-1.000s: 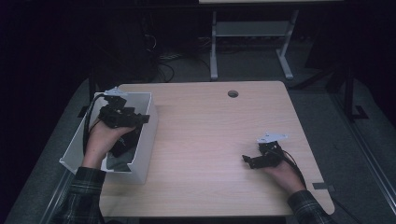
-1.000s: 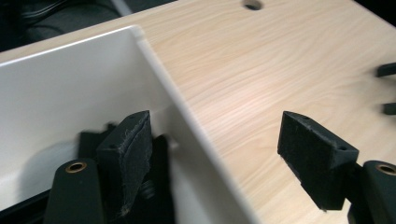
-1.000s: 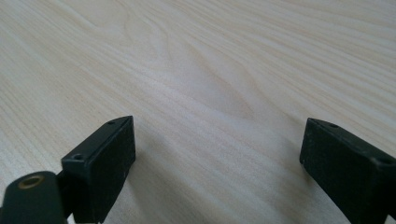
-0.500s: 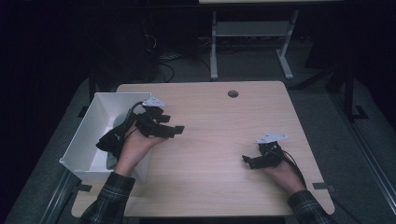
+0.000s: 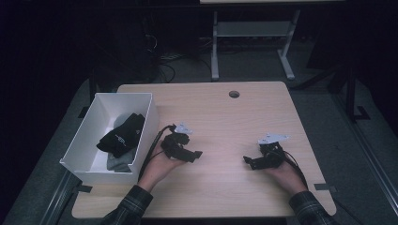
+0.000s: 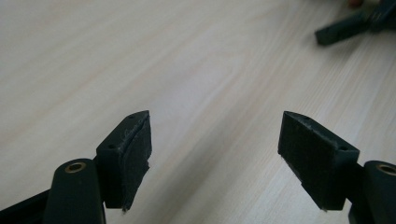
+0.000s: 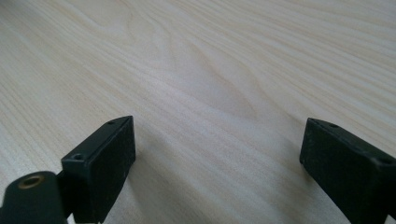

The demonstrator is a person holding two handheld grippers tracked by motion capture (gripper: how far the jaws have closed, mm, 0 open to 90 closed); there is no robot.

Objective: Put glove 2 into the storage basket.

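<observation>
High view: black socks (image 5: 121,137) bundled in white bin (image 5: 151,112); both tools wide, empty.

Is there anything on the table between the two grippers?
No. In the high view only bare wood of the table lies between the left gripper and the right gripper.

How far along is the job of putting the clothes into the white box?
Looks done: the black folded garment and a grey cloth lie inside the white rectangular box. In hand: nothing. The left gripper and right gripper are both open and empty, low over the light wooden table. Left: no more clothing lies on the tabletop, so the packing seems finished.
</observation>
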